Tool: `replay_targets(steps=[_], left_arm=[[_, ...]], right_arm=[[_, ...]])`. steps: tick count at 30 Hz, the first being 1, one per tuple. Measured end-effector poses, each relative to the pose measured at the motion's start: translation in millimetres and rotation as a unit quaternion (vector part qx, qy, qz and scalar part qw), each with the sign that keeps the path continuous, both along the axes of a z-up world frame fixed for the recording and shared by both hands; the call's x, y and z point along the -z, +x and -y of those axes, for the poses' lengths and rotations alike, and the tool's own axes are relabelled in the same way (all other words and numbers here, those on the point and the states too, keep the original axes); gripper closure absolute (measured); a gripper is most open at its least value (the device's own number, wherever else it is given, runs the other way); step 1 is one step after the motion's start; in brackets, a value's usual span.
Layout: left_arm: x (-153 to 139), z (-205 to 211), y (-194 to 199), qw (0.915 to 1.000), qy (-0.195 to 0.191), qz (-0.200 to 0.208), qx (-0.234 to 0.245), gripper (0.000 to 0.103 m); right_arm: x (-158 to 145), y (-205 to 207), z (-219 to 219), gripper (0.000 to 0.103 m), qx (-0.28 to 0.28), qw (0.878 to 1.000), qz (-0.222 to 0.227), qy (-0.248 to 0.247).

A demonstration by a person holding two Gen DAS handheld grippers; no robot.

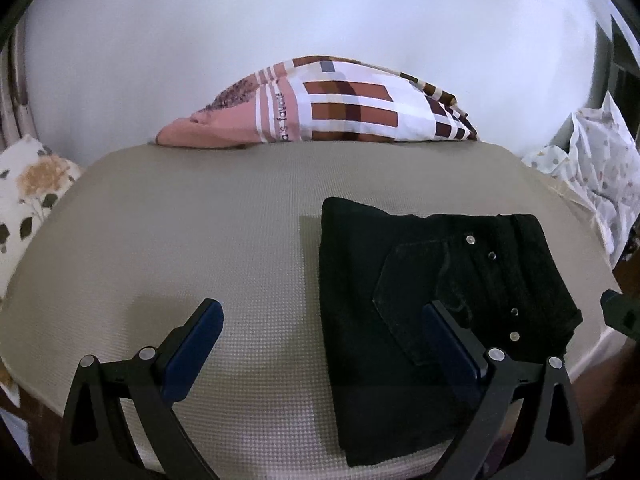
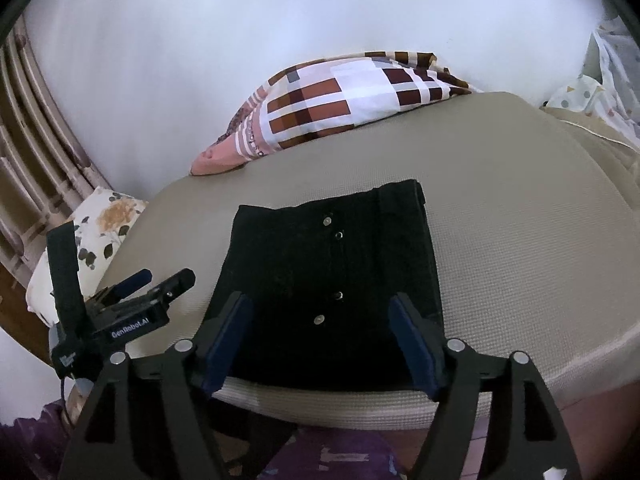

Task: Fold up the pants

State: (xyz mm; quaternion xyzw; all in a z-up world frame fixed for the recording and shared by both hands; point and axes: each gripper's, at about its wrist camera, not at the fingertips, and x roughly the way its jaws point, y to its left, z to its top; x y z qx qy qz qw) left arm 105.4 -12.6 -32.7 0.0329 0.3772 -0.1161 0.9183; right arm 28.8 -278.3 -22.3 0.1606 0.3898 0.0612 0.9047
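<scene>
Black pants lie folded into a compact rectangle on the beige mattress, back pocket and metal rivets facing up. My left gripper is open and empty above the mattress, its right finger over the pants' left part. In the right wrist view the folded pants sit near the mattress's front edge. My right gripper is open and empty, its fingers hovering on either side of the pants' near end. The left gripper also shows in the right wrist view, left of the pants.
A pink, white and brown checked pillow lies at the far side against the white wall. A floral pillow is at the left, a dotted sheet at the right. The mattress's front edge drops to the floor.
</scene>
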Motion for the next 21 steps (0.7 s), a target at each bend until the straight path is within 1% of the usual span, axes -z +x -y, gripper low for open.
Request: replay_targets(steps=[7, 10, 14, 18, 21], left_arm=[[-2, 7, -5, 0.9997, 0.023, 0.004, 0.001, 0.004], [-2, 8, -6, 0.9996, 0.028, 0.006, -0.001, 0.004], [-1, 9, -5, 0.9996, 0.028, 0.002, 0.000, 0.004], [0, 10, -3, 0.9995, 0.033, 0.002, 0.001, 0.004], [3, 11, 0, 0.9994, 0.034, -0.003, 0.005, 0.004]], right_arm=[[3, -2, -2, 0.029, 0.002, 1.000, -0.004, 0.007], [2, -1, 0, 0.026, 0.004, 1.000, -0.004, 0.003], [2, 1, 14, 0.024, 0.016, 1.000, -0.004, 0.013], [4, 3, 31, 0.024, 0.035, 0.999, -0.007, 0.039], [7, 5, 31, 0.024, 0.036, 0.999, -0.012, 0.034]])
